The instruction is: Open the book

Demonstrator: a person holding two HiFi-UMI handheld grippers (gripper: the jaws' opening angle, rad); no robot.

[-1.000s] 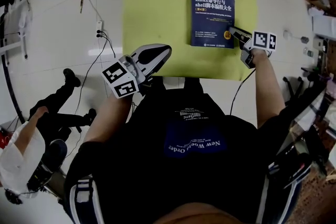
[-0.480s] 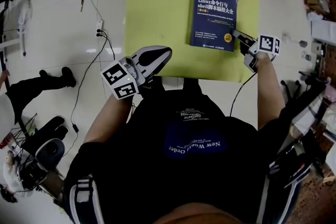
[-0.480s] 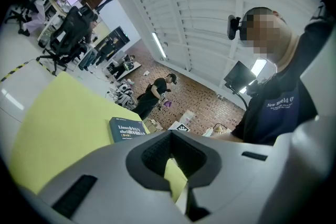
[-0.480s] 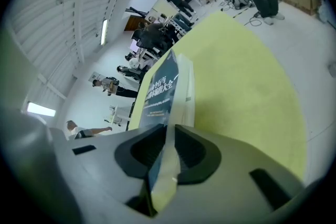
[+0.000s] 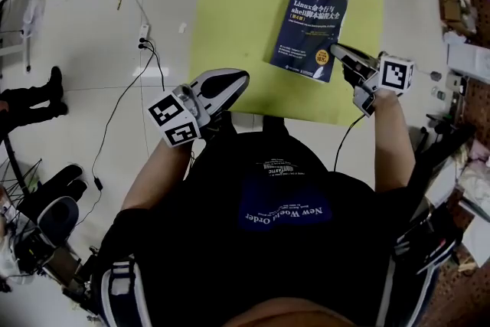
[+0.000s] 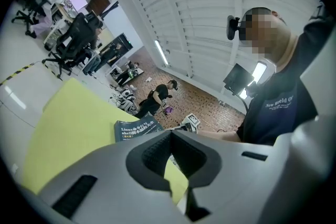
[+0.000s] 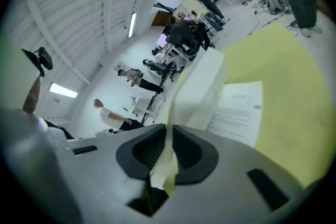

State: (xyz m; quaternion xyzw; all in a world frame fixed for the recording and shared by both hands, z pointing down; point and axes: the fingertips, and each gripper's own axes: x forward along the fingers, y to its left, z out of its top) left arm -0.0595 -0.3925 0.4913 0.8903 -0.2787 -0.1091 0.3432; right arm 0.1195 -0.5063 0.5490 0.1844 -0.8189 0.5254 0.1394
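Head view: the book [image 5: 310, 28] is recorded on the yellow-green tabletop [image 5: 237, 11], toward its far right. It is now skewed with its right edge raised, whereas a second ago it lay flat and square. The right gripper [image 5: 342, 57] is held at the book's lower right corner, higher than before. The opening is judged begun but not finished. The left gripper [image 5: 230, 80] is parked at the near table edge, well apart from the book. White floor [image 5: 84, 27] with a power strip [image 5: 142, 40] is noted at left.

Left gripper view: the jaws are seen together with nothing between them. Office chairs [image 6: 73, 39] and a person in black [image 6: 156, 98] are noted across the room.

Right gripper view: the jaws are closing narrowly on the front cover [image 7: 197, 86], which is pinched and lifted. A printed page [image 7: 236, 113] is exposed beneath.
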